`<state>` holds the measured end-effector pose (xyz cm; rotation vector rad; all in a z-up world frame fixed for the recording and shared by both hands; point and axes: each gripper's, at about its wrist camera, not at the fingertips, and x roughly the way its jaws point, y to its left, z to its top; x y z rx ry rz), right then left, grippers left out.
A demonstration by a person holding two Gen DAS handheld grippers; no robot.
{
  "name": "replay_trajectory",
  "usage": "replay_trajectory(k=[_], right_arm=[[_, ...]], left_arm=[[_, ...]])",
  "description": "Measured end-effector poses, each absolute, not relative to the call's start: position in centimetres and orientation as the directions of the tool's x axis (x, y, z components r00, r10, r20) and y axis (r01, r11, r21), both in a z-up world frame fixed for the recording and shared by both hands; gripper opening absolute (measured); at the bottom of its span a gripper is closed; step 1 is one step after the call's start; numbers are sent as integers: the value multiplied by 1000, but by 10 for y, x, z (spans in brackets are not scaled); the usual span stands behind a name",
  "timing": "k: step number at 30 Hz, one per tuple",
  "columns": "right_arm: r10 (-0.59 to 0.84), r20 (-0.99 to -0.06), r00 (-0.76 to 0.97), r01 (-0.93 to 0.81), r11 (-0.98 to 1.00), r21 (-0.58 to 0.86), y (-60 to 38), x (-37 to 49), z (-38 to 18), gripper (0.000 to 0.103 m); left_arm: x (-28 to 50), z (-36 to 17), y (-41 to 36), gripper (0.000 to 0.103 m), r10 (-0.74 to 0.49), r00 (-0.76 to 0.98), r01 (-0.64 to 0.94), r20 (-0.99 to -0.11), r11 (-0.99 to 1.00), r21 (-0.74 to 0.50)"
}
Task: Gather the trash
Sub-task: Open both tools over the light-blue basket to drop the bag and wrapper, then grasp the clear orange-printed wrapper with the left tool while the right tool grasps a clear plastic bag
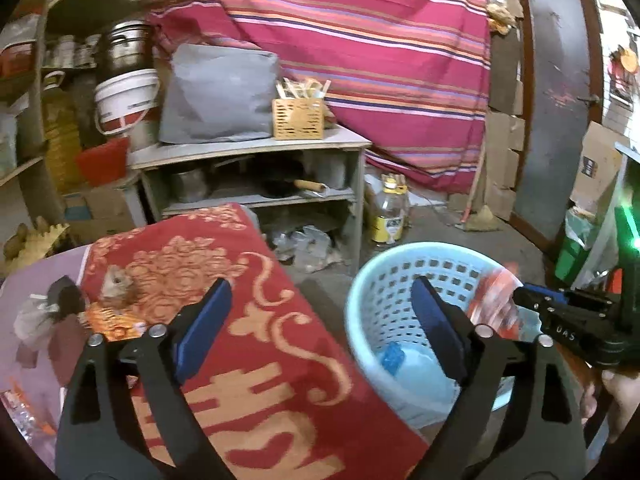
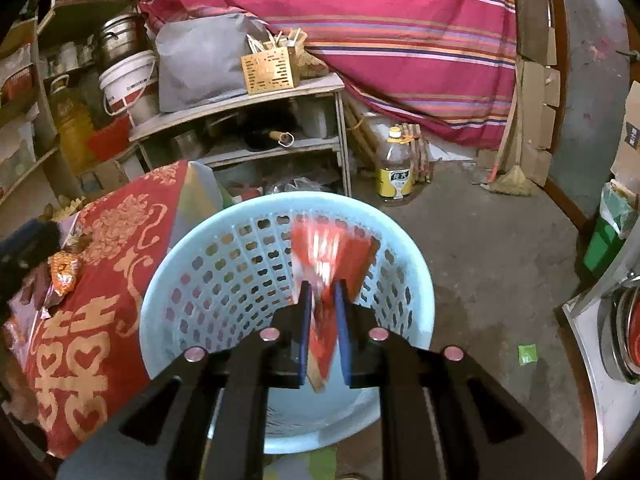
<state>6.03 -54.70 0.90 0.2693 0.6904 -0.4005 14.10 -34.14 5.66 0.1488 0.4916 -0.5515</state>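
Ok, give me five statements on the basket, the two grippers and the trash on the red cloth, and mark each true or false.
1. The right gripper has a red wrapper between its fingers, above the blue basket. True.
2. The left gripper is shut on a bottle. False: its jaws stand wide apart with nothing between them.
3. The basket is empty. False: a small blue piece lies at its bottom.
4. An orange snack packet lies on the red cloth. True.
5. The basket stands on the grey shelf unit. False: it stands on the floor beside the cloth.
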Motion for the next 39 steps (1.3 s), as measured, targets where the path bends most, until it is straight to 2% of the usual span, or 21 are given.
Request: replay_trajectory(k=[2,6,11,13,19,26,33,36,38,39], right_arm=[[-281,-662,695,456,884,104,-545,60,8,47],[-311,-654,689,475,876,83,-535,56,11,51],[-333,-616,714,461,886,55,-506,51,26,75],[-328,-597,733,441,896,50,-489,51,32,81],[-279,-578,767,368,929,39,-434,62,40,89],[-185,-614,767,307,947,98,-387,83,25,90],[-153,-647,747,259,963,71,-349,100,12,90],[-147,-657,739,249,967,63,-338,107,9,90],[-142,-663,735,239,969,58,-331,112,7,90],[-139,-665,734,234,971,55,-327,114,6,90]], left_arm=[[142,60,-328,92,-452,750,519,-483,855,6],[140,62,-301,96,-428,767,489,-478,873,3],[138,63,-258,97,-373,795,429,-478,903,10],[139,63,-241,97,-353,803,410,-480,912,14],[145,55,-168,97,-254,832,311,-493,950,34],[165,29,-80,97,-128,826,188,-550,981,55],[177,4,-22,96,-107,789,156,-605,987,28],[184,-7,-6,82,-148,756,168,-638,985,-29],[187,-13,-2,66,-185,725,191,-664,979,-64],[187,-16,-2,64,-189,718,198,-670,978,-64]])
